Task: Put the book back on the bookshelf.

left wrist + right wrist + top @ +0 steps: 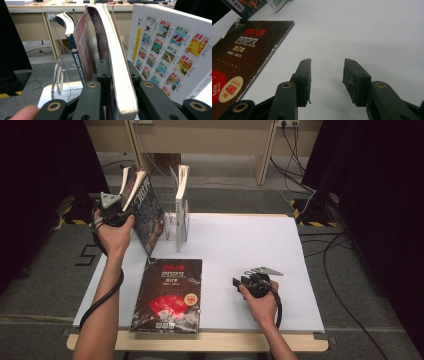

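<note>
**Book goes up toward the stand — left gripper clamped on its edge**

The left gripper (121, 206) has a thick dark-covered book (147, 210) pinched between its jaws, lifted off the white table (250, 250) at the far left corner and tilted, spine side angled down toward the clear plastic book stand (60, 80). From the left gripper view you can see why the grip sits where it does: the jaws bite the bottom edge of the pages (120, 75), so the book stands tall above the hand and can, by my reading, be slid upright into the stand. A white-covered book (182, 210) is upright there just beside it, its back cover a grid of small pictures.

Meanwhile the right gripper (239, 282) rests low on the table, jaws apart with nothing between them — waiting, it seems. Close to its left lies a black magazine (169, 295) flat at the near edge, likely next in line.
</note>
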A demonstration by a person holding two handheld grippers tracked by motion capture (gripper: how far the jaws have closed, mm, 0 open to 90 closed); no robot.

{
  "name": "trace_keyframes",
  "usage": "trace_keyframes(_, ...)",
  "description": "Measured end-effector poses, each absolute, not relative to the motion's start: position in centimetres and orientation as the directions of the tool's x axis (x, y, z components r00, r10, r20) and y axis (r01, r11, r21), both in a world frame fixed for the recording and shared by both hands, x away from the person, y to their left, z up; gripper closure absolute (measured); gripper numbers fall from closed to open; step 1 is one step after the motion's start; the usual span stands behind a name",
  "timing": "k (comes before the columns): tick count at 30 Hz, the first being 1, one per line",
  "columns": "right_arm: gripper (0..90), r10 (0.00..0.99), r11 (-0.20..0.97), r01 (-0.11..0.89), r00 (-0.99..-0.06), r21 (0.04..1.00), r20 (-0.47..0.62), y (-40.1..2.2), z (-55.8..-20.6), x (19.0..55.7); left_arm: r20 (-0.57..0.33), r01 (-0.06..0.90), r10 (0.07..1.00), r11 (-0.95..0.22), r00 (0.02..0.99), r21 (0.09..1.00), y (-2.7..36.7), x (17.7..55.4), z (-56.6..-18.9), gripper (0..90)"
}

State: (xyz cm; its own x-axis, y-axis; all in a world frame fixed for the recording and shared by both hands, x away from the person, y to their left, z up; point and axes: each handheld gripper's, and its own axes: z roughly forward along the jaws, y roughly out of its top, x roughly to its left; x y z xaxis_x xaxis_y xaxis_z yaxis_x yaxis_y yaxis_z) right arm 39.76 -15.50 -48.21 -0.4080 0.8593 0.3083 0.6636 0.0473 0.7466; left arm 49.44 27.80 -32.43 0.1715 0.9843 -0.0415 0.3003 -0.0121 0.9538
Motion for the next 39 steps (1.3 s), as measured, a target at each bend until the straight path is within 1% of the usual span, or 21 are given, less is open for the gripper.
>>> trace_keyframes(3,58.4,0.861,0.048,0.668,-0.405,0.743,0.309,-15.53,-48.29,39.81,-0.048,0.315,0.984,-0.009,0.171,0.949,27.74,49.48,-32.32,81.2)
trace_keyframes(10,58.4,0.862,0.051,0.673,-0.402,0.738,0.308,-15.52,-48.31,39.8,-0.084,0.338,0.978,0.015,0.191,0.941,27.83,49.59,-32.12,81.9)
trace_keyframes(14,58.4,0.863,0.049,0.674,-0.401,0.737,0.308,-15.53,-48.35,39.81,-0.104,0.322,0.977,0.038,0.188,0.946,28.11,49.63,-32.33,82.1)
trace_keyframes(21,58.4,0.863,0.046,0.675,-0.398,0.736,0.311,-15.57,-48.4,39.87,-0.113,0.291,0.976,0.055,0.188,0.955,28.21,49.8,-32.58,82.4)
trace_keyframes(39,58.6,0.864,0.041,0.669,-0.397,0.742,0.31,-15.7,-48.28,39.83,-0.098,0.25,0.978,0.05,0.183,0.967,27.84,50.17,-32.07,82.5)
